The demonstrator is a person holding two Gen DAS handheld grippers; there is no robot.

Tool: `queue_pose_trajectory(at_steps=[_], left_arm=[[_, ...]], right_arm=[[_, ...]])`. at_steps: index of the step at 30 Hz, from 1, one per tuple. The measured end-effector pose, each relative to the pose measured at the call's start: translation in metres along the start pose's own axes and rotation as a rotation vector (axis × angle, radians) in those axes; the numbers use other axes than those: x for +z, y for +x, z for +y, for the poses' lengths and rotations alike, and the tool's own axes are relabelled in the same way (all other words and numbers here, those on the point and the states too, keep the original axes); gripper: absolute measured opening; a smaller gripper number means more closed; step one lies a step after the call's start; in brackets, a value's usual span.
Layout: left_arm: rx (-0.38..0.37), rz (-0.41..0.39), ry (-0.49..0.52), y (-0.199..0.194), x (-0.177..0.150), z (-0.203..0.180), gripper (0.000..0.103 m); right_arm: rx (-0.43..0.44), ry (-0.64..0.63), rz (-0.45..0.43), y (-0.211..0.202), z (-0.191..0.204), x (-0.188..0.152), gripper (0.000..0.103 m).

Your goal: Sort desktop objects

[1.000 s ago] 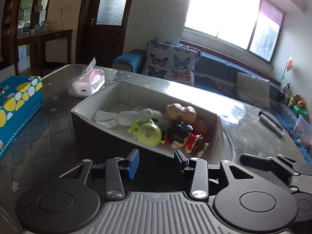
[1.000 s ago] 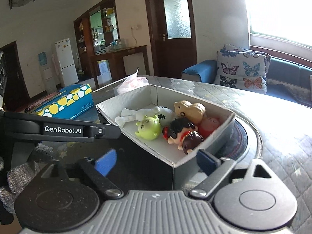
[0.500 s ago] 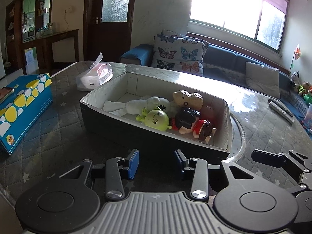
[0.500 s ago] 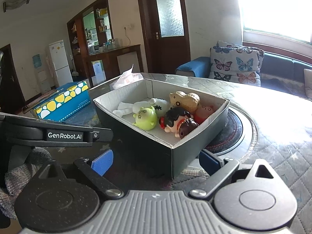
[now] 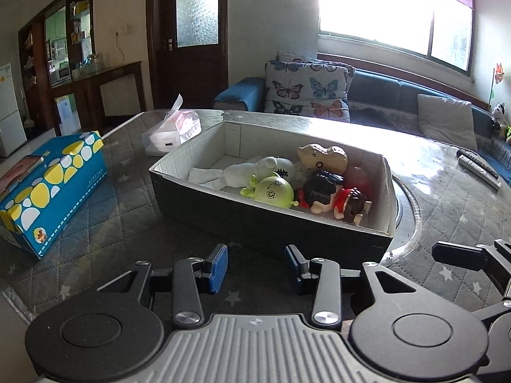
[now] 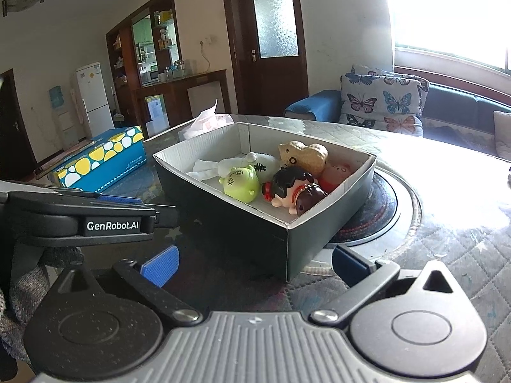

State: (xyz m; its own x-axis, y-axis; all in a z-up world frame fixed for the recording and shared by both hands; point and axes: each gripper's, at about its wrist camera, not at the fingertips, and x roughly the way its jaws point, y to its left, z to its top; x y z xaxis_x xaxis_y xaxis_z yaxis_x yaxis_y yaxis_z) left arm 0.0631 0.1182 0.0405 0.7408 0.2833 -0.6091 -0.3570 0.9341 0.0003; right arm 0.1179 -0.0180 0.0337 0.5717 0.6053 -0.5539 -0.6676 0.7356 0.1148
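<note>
A dark cardboard box (image 5: 255, 220) (image 6: 242, 223) with a white inside stands on the quilted table. In it lie a white plush toy (image 5: 249, 170), a green round toy (image 5: 274, 191) (image 6: 241, 183), a peanut figure (image 5: 322, 158) (image 6: 303, 156), a pink toy (image 6: 335, 174) and two dark-haired dolls (image 5: 332, 196) (image 6: 293, 190). My left gripper (image 5: 257, 268) is open and empty, just short of the box's near wall. My right gripper (image 6: 252, 261) is open wide and empty, in front of the box's near corner.
A blue box with yellow and white spots (image 5: 48, 188) (image 6: 102, 158) lies at the left. A tissue pack (image 5: 174, 131) sits behind the toy box. A round turntable (image 6: 377, 220) is under the box's right end. Remotes (image 5: 479, 169) lie far right.
Both grippers have drawn back and up from the box, so the box looks smaller and farther away. Both stay open and empty. The toys have not moved.
</note>
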Motion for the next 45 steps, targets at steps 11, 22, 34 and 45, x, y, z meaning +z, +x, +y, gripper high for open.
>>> queue_pose_trajectory(at_steps=[11, 22, 34, 45], left_arm=[[0.012, -0.002, 0.011, -0.003, -0.004, -0.001, 0.042], [0.039, -0.026, 0.021, -0.004, -0.011, -0.003, 0.042], [0.057, -0.022, 0.028, 0.002, -0.015, -0.005, 0.042], [0.09, -0.03, 0.036, 0.008, -0.015, -0.007, 0.042]], right_arm=[[-0.024, 0.018, 0.013, 0.001, 0.003, -0.003, 0.103], [-0.035, 0.019, 0.029, 0.005, 0.008, -0.007, 0.103], [-0.042, 0.035, 0.035, 0.008, 0.008, -0.008, 0.103], [-0.043, 0.035, 0.043, 0.015, 0.009, -0.007, 0.103]])
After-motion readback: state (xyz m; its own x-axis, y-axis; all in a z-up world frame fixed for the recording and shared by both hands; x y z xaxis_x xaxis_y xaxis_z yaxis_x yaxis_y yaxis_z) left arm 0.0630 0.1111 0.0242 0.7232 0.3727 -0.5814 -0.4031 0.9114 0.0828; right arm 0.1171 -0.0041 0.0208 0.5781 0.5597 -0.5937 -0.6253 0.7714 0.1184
